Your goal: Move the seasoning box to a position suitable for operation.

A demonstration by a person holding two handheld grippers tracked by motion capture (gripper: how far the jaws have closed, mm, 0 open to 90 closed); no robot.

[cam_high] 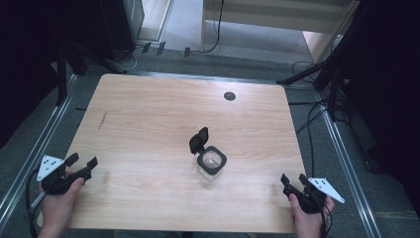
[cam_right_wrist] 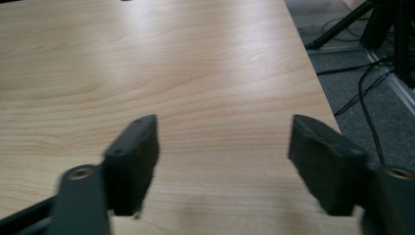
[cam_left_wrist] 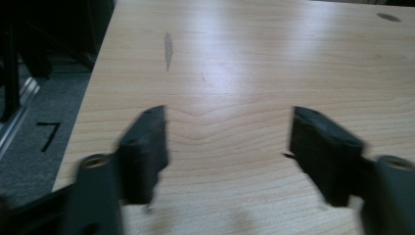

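- The worktop [cam_high: 148, 124] is a pale wood-grain board with rounded corners, set on grey carpet between metal rails along its left and right sides.
- Dark stand legs [cam_high: 307, 74] and loose cables [cam_high: 312, 124] lie on the floor off the worktop's far right corner and right edge; the right gripper view shows the same cables [cam_right_wrist: 364, 103] beyond that edge.
- The left gripper [cam_high: 81, 161] sits at the near left corner, held by the person's left hand [cam_high: 57, 208], with a grey three-cornered plate [cam_high: 49, 166] on top. Its jaws stand wide apart with nothing between them; in the left gripper view [cam_left_wrist: 227, 142] only bare wood lies between them.
- The right gripper [cam_high: 293, 179] sits at the near right corner in the right hand [cam_high: 307, 220], also topped by a grey plate [cam_high: 326, 188]. Its jaws are likewise spread and empty, over bare wood in the right gripper view [cam_right_wrist: 222, 147].
- A small clear container [cam_high: 210, 166] with a black rim stands a little right of the worktop's centre, its black hinged lid [cam_high: 199, 140] flipped up on the far-left side. It is well apart from both grippers, with open board in between.
- A dark round grommet [cam_high: 229, 96] sits near the far edge, right of the middle.
- A thin dark streak [cam_high: 102, 120] marks the wood towards the left edge; the left gripper view shows that streak [cam_left_wrist: 168, 49] ahead of the jaws.
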